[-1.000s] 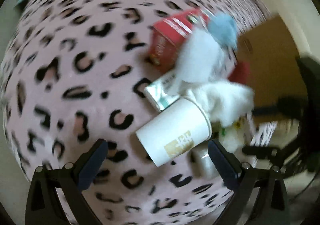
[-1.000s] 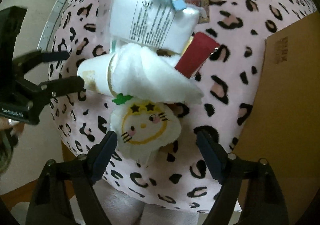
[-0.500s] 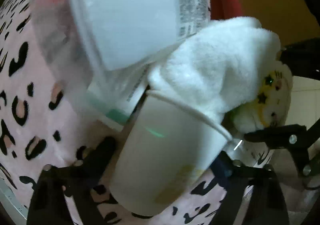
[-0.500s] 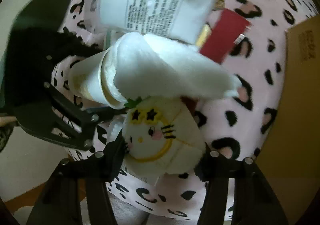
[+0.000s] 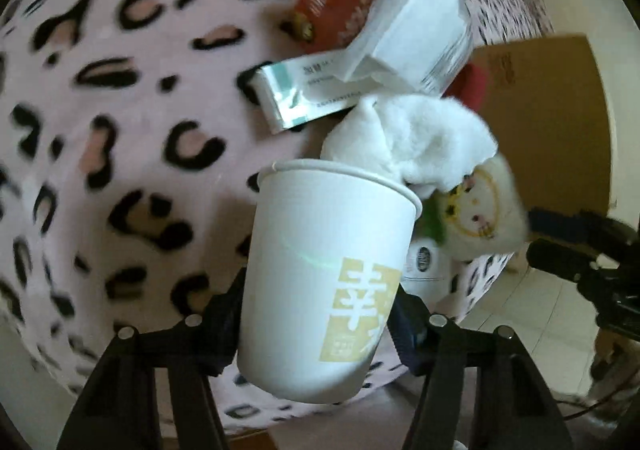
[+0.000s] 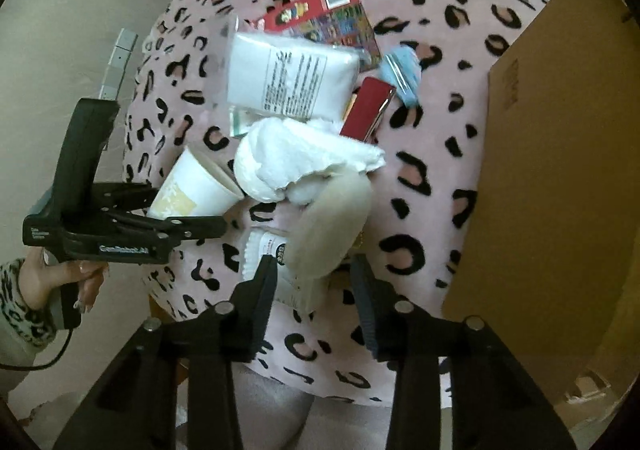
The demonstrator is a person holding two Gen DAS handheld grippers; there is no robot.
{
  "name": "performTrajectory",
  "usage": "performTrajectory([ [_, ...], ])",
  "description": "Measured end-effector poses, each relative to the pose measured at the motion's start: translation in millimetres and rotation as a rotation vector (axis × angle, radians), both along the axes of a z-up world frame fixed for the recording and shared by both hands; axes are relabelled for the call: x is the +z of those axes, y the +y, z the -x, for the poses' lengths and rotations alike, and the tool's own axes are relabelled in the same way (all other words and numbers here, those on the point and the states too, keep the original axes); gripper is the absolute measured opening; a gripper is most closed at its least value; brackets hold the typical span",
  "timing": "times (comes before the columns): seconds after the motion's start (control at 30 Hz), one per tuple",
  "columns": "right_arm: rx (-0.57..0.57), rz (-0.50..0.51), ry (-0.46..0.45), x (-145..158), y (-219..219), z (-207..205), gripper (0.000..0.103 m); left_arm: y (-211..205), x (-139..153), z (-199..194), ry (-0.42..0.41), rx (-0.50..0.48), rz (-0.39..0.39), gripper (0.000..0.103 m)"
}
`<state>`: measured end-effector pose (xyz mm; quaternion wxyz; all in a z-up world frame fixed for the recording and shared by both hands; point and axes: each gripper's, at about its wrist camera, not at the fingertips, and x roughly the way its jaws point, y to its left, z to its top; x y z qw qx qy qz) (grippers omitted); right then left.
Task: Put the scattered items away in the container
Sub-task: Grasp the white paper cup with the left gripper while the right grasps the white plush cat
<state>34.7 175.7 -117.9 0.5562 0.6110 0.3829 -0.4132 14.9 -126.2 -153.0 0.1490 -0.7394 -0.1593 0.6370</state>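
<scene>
Paper cup (image 5: 324, 286) pinched by left hand-held gripper (image 5: 316, 314); plush toy (image 6: 328, 226) pinched by right hand-held gripper (image 6: 314, 282); white cloth (image 5: 416, 141) at cup rim could be snagged.

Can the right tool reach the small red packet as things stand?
Probably not: the right tool is shut on the plush toy, and the white fluffy cloth lies before the red packet.

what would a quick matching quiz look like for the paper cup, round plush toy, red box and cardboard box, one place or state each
Things:
1. paper cup
2. round plush toy
3. red box
4. cardboard box

Places or states:
a. at the far end of the pile
b. between the left hand-held gripper's fingers
c. at the blanket's right edge
d. between the right hand-held gripper's fingers

Pairs: 1-b, 2-d, 3-a, 4-c
</scene>
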Motion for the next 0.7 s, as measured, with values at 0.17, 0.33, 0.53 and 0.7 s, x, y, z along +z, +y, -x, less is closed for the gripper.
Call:
performTrajectory([
  [0.17, -0.059, -0.051, -0.029, -16, -15, 1, 0.043, 4, 26, -9, 0.015, 0.071, -0.002, 0.063],
  [0.33, -0.024, -0.128, 0.131, -59, -28, -11, 0.065, 9, 32, -15, -0.002, 0.129, -0.006, 0.063],
  [0.53, -0.014, -0.210, 0.179, -100, -23, -21, 0.070, 6, 37, -55, -0.007, 0.176, -0.002, 0.063],
  [0.7, -0.040, -0.185, 0.141, -88, -28, -26, 0.053, -5, 38, -50, -0.008, 0.193, 0.015, 0.063],
])
